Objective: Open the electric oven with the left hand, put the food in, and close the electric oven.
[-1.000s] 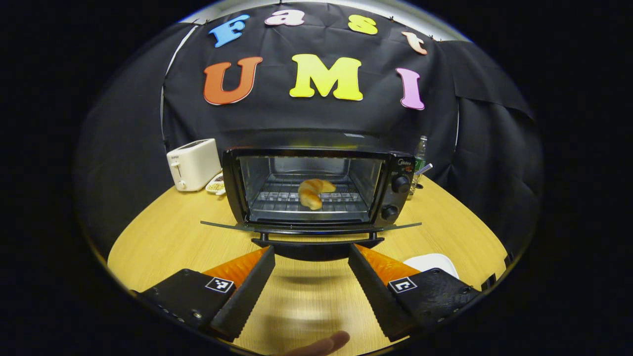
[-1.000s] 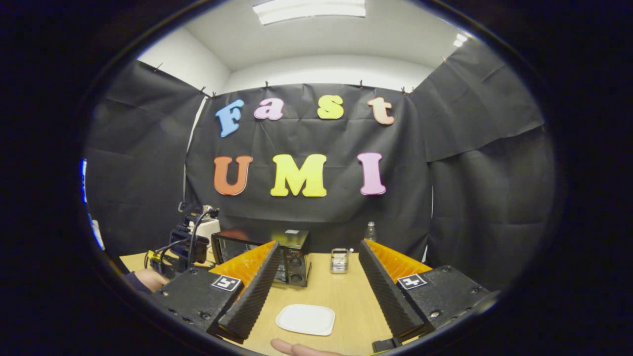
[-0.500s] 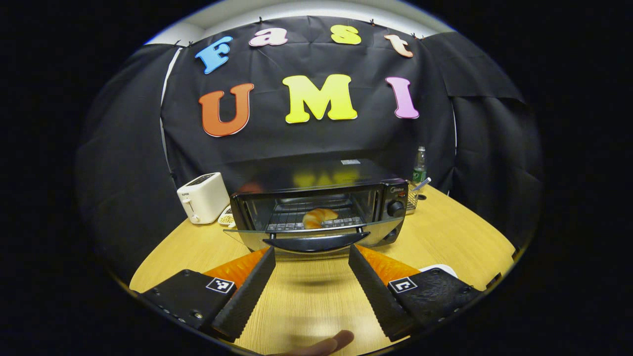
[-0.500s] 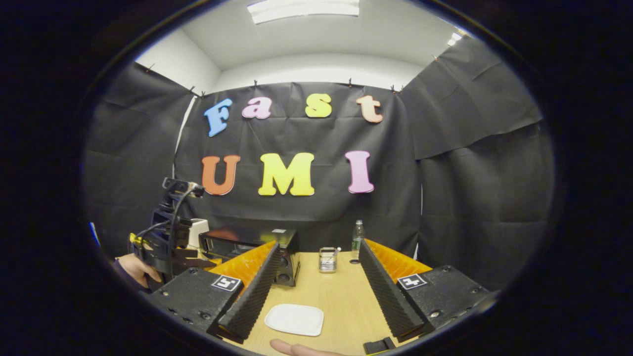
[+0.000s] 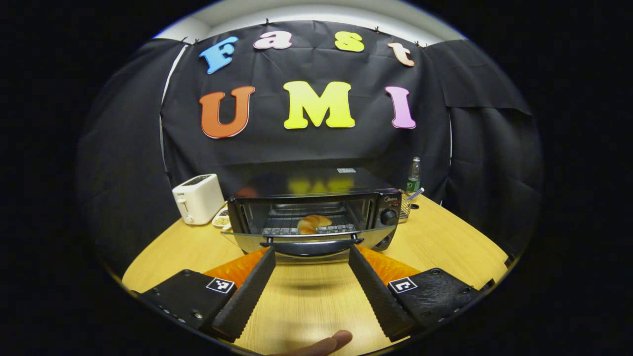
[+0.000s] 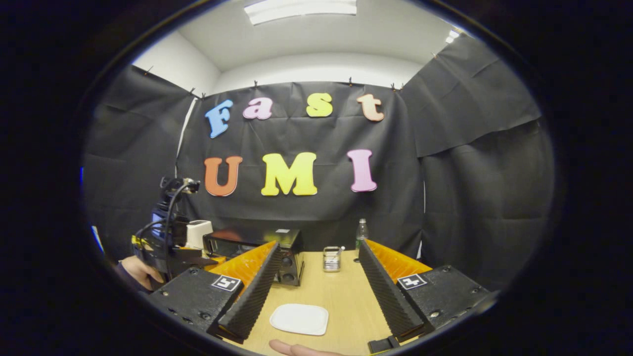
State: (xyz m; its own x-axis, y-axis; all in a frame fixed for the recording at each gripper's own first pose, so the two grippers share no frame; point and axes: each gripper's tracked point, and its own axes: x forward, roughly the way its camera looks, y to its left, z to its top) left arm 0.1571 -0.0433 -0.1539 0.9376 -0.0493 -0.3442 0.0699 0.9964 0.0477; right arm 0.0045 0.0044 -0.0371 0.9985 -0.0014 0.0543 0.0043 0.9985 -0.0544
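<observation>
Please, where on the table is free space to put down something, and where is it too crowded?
Bare wood lies in front of the oven, between its part-open door and the open left gripper. More lies right of the oven toward the table edge, and around the white plate. It is crowded behind: toaster and small dish to the oven's left, wire holder and bottle on its right.

ridged fingers (image 5: 245, 291) — black-white square markers, screws

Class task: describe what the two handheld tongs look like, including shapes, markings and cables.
Each of the tongs, left and right, has two long wedge-shaped fingers with ribbed inner faces on black blocks bearing small square black-and-white markers. In the right gripper view, the left one's body carries black cables, held by a hand in a dark sleeve.
</observation>
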